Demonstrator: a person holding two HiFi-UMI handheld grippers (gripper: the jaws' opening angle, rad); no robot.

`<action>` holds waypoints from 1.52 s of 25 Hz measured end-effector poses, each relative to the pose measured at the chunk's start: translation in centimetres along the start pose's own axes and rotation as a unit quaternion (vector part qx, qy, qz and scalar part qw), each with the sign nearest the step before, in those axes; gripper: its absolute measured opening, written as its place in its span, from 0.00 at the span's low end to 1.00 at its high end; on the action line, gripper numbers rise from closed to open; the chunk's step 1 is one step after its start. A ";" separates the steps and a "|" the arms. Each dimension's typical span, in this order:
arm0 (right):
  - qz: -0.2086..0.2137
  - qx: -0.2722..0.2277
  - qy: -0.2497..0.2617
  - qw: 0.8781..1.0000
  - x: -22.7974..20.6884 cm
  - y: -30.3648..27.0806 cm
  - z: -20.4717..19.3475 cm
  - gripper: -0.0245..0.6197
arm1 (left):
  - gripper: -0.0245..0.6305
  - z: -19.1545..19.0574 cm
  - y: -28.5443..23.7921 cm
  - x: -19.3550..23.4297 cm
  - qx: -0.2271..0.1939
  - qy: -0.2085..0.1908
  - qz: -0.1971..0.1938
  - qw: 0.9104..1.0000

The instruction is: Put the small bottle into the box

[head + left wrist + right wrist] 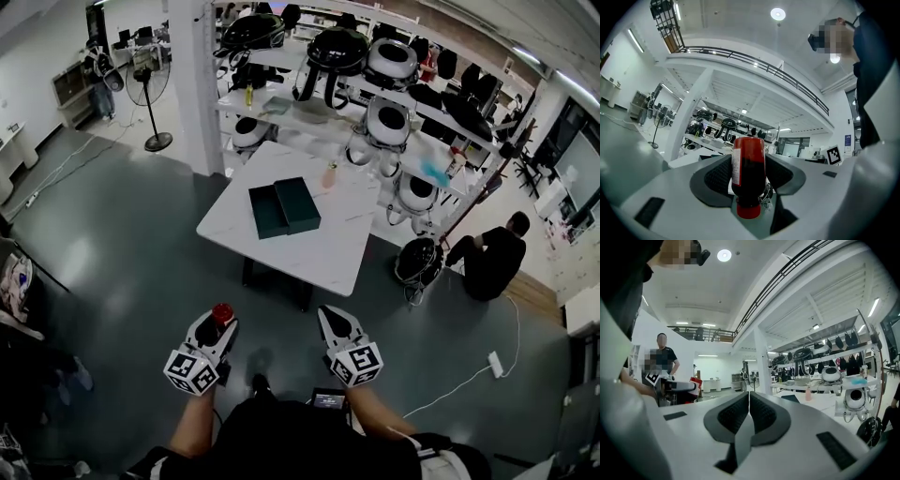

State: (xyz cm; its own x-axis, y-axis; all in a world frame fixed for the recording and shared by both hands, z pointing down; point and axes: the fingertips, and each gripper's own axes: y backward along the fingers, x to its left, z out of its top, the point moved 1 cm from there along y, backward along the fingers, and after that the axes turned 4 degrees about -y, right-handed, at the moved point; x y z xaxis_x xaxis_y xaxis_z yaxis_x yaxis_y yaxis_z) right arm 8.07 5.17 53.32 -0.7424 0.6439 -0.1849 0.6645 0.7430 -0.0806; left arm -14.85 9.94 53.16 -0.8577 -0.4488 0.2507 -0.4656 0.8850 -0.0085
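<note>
The carry step is in hand: the left claw (217,328) pinches the small red bottle (748,174) well short of the white desk (323,255), the right claw (748,411) is pressed together on nothing, and the next move calls for walking up and lowering it into the open box (284,208).

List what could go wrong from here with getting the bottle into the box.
The small bottle sticks out well past the pads of the left gripper, so it might pivot or slip while carried. The box lies some way ahead on the table, with a pinkish bottle standing just beyond it that a reach could knock over.
</note>
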 end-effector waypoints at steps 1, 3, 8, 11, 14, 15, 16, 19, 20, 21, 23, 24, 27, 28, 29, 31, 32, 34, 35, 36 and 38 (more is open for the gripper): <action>-0.001 0.000 0.001 1.000 -0.4 -1.5 0.4 0.09 | 0.39 0.4 -1.0 1.2 -0.001 0.001 -0.002 1.000; -0.004 -0.004 0.002 1.000 -1.2 -4.4 1.0 0.09 | 0.39 0.9 -3.2 3.5 0.000 0.002 -0.007 1.000; -0.010 -0.014 0.001 1.000 -2.9 -10.9 2.3 0.09 | 0.39 1.7 -8.5 7.7 0.005 0.005 -0.030 1.000; -0.012 -0.016 -0.002 1.000 -3.8 -13.5 2.6 0.09 | 0.39 2.3 -11.2 9.5 0.004 0.005 -0.040 0.999; -0.017 -0.012 -0.005 1.000 -5.5 -15.7 2.7 0.09 | 0.39 2.8 -14.0 11.3 0.005 0.005 -0.047 0.999; -0.018 -0.011 -0.006 1.000 -6.3 -16.5 2.7 0.09 | 0.39 2.8 -14.9 11.9 0.006 0.005 -0.047 0.999; -0.018 -0.011 -0.007 1.000 -7.2 -17.3 2.7 0.09 | 0.39 2.9 -16.0 12.6 0.006 0.004 -0.047 0.999; -0.016 -0.014 -0.009 1.000 -9.8 -20.3 2.9 0.09 | 0.39 3.0 -19.3 14.6 0.007 0.002 -0.045 0.999; -0.014 -0.015 -0.010 1.000 -10.7 -21.3 3.0 0.09 | 0.39 3.1 -20.5 15.2 0.007 0.001 -0.043 0.999; -0.012 -0.016 -0.012 1.000 -11.6 -22.4 3.0 0.09 | 0.39 3.1 -21.6 15.8 0.007 0.001 -0.041 0.999; -0.006 -0.016 -0.018 1.000 -13.2 -24.7 3.1 0.09 | 0.39 3.3 -23.7 16.9 0.007 0.004 -0.036 0.999; -0.002 -0.015 -0.021 1.000 -14.0 -25.8 3.3 0.09 | 0.39 3.6 -24.8 17.5 0.008 0.006 -0.033 0.999; 0.014 -0.015 -0.023 1.000 -16.1 -29.2 4.4 0.09 | 0.39 4.4 -28.1 19.5 0.009 0.006 -0.022 1.000; 0.020 -0.014 -0.021 0.999 -16.8 -30.2 4.7 0.09 | 0.39 4.7 -29.4 20.2 0.008 0.004 -0.019 1.000; 0.026 -0.013 -0.019 0.999 -17.5 -31.2 5.0 0.09 | 0.39 4.9 -30.6 20.7 0.008 0.001 -0.017 1.000; 0.033 -0.009 -0.021 0.999 -18.8 -33.0 5.3 0.09 | 0.39 5.1 -32.7 21.8 0.013 -0.009 -0.014 1.000; 0.035 -0.007 -0.023 0.999 -19.4 -33.7 5.3 0.09 | 0.39 5.0 -33.5 22.4 0.019 -0.013 -0.013 1.000; 0.038 -0.005 -0.028 0.999 -20.6 -35.0 5.3 0.09 | 0.39 5.0 -35.1 23.4 0.031 -0.027 -0.014 0.999; 0.039 -0.004 -0.028 0.999 -21.2 -35.6 5.3 0.09 | 0.39 4.9 -35.9 23.8 0.038 -0.037 -0.018 0.998; 0.041 -0.002 -0.028 0.999 -21.7 -36.3 5.3 0.09 | 0.39 4.9 -36.7 24.2 0.047 -0.050 -0.024 0.997; 0.043 0.003 -0.027 0.999 -22.5 -37.3 5.2 0.09 | 0.39 4.7 -38.2 24.9 0.073 -0.084 -0.041 0.993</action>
State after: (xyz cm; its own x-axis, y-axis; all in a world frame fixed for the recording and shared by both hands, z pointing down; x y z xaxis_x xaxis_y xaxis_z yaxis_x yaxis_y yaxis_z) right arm 0.44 -37.96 55.38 -0.6777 0.6940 -0.2430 0.7255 0.6849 -0.0677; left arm -19.43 -35.63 55.18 -0.8338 -0.5445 0.0918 -0.5521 0.8224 -0.1371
